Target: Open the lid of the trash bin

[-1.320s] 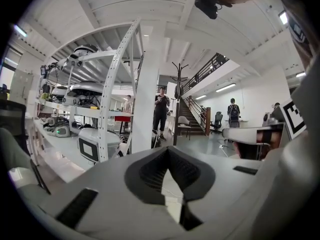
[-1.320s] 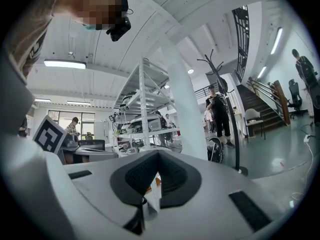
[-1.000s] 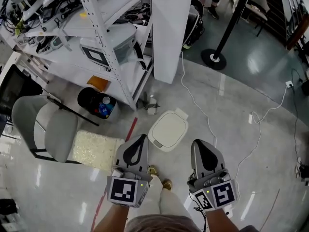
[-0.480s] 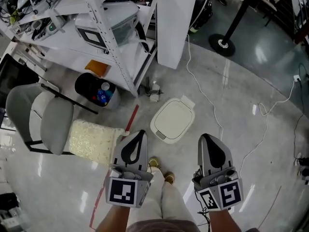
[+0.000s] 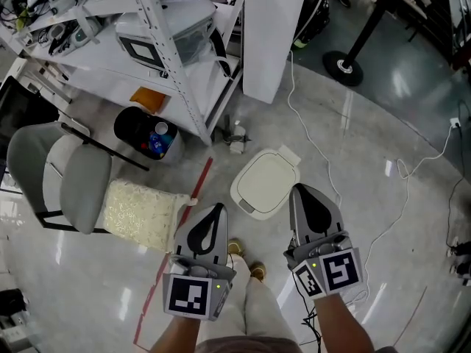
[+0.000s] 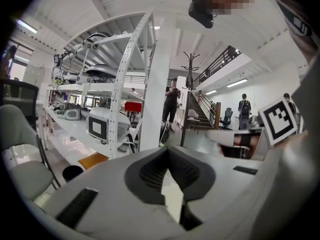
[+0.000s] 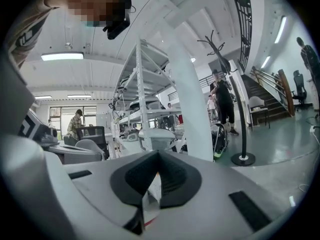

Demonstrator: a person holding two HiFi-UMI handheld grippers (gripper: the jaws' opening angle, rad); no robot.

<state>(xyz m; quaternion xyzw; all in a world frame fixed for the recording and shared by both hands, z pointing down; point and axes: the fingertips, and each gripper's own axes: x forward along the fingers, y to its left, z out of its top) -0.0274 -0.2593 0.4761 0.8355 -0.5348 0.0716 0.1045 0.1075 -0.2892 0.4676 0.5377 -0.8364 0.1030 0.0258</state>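
Observation:
A white trash bin [image 5: 263, 183] stands on the glossy floor with its lid down, just ahead of both grippers. My left gripper [image 5: 215, 210] hangs in the air, near and to the left of the bin, its jaws together and empty. My right gripper [image 5: 303, 191] is held above the floor beside the bin's right edge, jaws also together and empty. In the left gripper view the gripper [image 6: 167, 150] points at a shelf rack and a pillar; a pale strip shows through the slit between its jaws. In the right gripper view the gripper [image 7: 158, 155] points level across the room.
A white shelf rack [image 5: 166, 57] and a white pillar [image 5: 273, 35] stand behind the bin. A black bin [image 5: 146, 142] with bottles, a grey chair [image 5: 65, 182] and a bag of white filling [image 5: 143, 213] lie to the left. A white cable [image 5: 316, 153] runs across the floor on the right.
The right gripper has moved forward and left, up to the bin's right edge. The left gripper has barely shifted. The bin's lid stays down.

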